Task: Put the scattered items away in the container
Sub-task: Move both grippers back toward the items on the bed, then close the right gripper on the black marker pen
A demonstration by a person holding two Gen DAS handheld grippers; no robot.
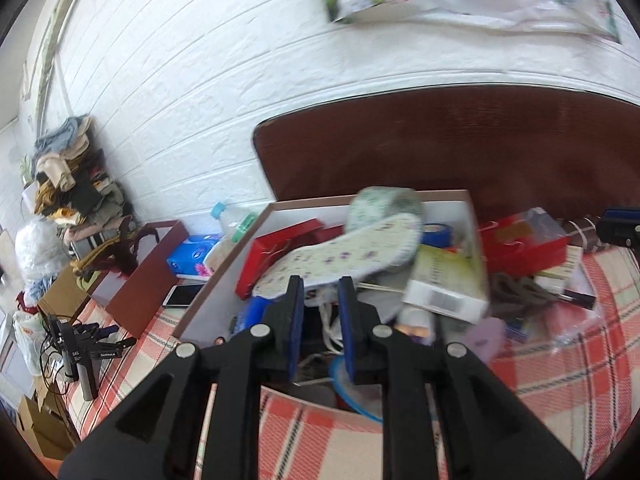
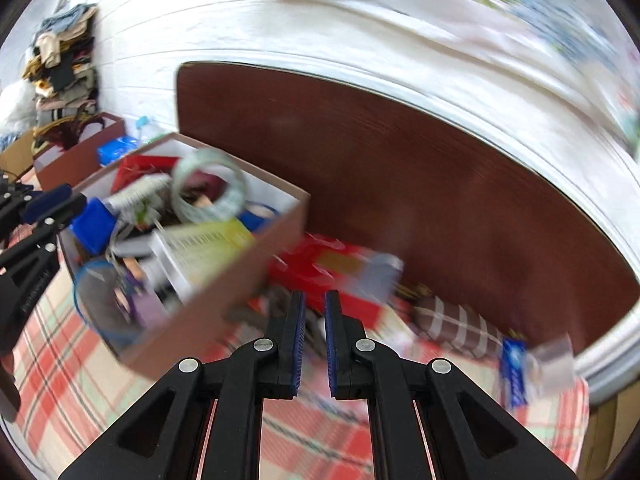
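Note:
A brown cardboard box (image 1: 188, 312) with a white inside stands on the plaid bed, full of items. A flowered shoe insole (image 1: 344, 256) lies tilted across the top of them, its near end just beyond my left gripper (image 1: 320, 286), which is open over the box. A roll of tape (image 1: 380, 200) sits behind it. My right gripper (image 2: 315, 300) is open with a narrow gap and empty, right of the box (image 2: 224, 300), pointing at a red package (image 2: 332, 272) on the bed. The right view is blurred.
A dark wooden headboard (image 1: 460, 144) stands behind the box. A checked pouch (image 2: 456, 324) and a blue toothpaste box (image 2: 514, 372) lie on the bed (image 2: 360, 432) to the right. A second box (image 1: 148, 276), a phone (image 1: 184, 294) and a water bottle (image 1: 232, 220) are on the left.

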